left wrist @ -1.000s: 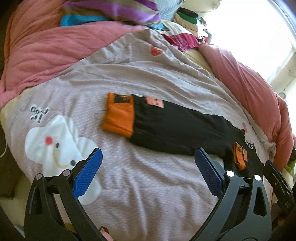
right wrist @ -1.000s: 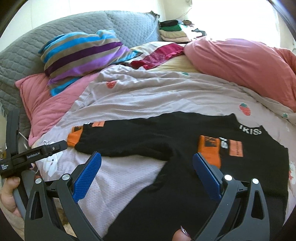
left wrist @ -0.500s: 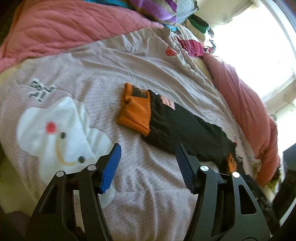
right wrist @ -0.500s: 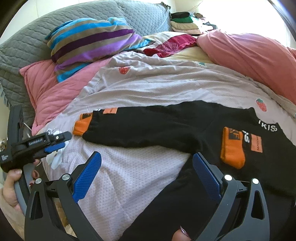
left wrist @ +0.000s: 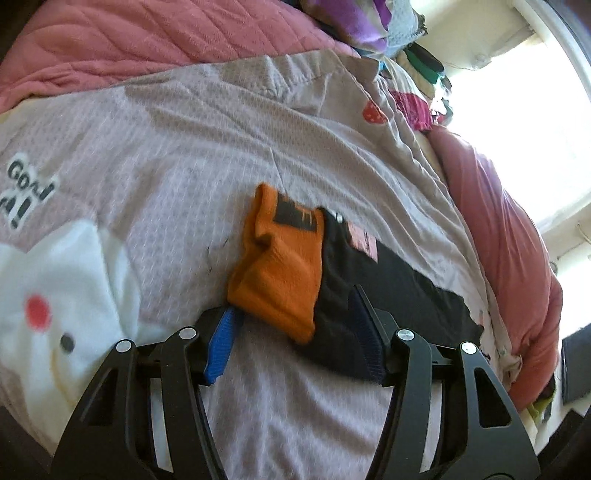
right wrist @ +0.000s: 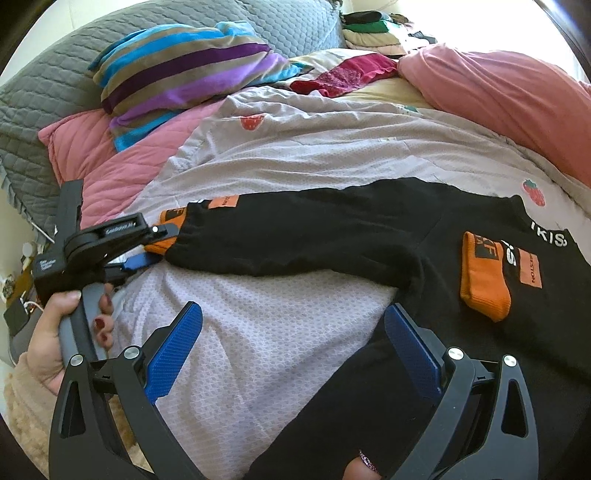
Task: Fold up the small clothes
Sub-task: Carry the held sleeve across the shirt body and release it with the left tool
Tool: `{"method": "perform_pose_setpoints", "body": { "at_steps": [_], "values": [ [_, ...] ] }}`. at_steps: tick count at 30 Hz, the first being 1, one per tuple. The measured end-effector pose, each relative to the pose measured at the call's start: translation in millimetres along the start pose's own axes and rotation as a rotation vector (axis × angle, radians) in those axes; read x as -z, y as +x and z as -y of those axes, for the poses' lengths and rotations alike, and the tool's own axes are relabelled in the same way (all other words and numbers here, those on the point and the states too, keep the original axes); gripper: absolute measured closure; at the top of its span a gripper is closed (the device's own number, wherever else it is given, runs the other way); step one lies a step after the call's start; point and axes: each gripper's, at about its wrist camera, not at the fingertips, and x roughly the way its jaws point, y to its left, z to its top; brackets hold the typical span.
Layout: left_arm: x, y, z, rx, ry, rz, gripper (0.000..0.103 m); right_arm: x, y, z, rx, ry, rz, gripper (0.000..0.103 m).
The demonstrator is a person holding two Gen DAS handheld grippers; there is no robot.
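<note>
A black sweatshirt with orange cuffs lies flat on the pale bedspread. One sleeve stretches left and ends in an orange cuff. The other cuff lies folded onto the chest. My left gripper is half open, low over that left cuff. The cuff's near corner sits between its jaws and the pads do not squeeze it. In the right wrist view a hand holds this left gripper at the sleeve end. My right gripper stands wide open above the bedspread, beside the sweatshirt's lower part, holding nothing.
A striped pillow and a pink quilt lie along the far side of the bed. A dark red garment and stacked clothes sit at the back. A white cartoon print marks the bedspread near the left gripper.
My left gripper narrowed from wide open to half open, rolled, and dropped down onto the left orange cuff. The right gripper sank slightly toward the bed and stayed open.
</note>
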Motion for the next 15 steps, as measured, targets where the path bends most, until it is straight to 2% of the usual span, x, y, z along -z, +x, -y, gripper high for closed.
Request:
{"method": "perform_pose_setpoints", "body": {
  "at_steps": [3,5,6,7,10,15],
  "values": [
    [-5.8,5.3,5.6,-0.013,0.005,0.016,0.058,-0.1,-0.4,7.7,0.003,0.024,0.004,0.005],
    [-9.3,9.0,9.1,-0.033,0.016,0.027,0.079,-0.4,-1.2,12.1,0.008,0.034,0.007,0.005],
    [-11.1,12.0,10.7,-0.035,0.016,0.026,0.083,-0.3,-2.1,14.5,0.009,0.039,0.01,0.005],
    [-12.5,14.4,11.6,-0.031,0.014,0.023,0.092,-0.1,-3.5,17.4,0.012,0.045,0.013,0.005],
    [-13.1,12.5,19.3,-0.024,0.033,0.032,0.095,0.5,-7.8,26.5,0.02,0.059,0.022,0.005],
    [-8.2,-8.5,40.9,0.031,0.083,0.066,0.096,3.3,-15.6,46.9,0.04,0.101,0.031,0.005]
  ]
}}
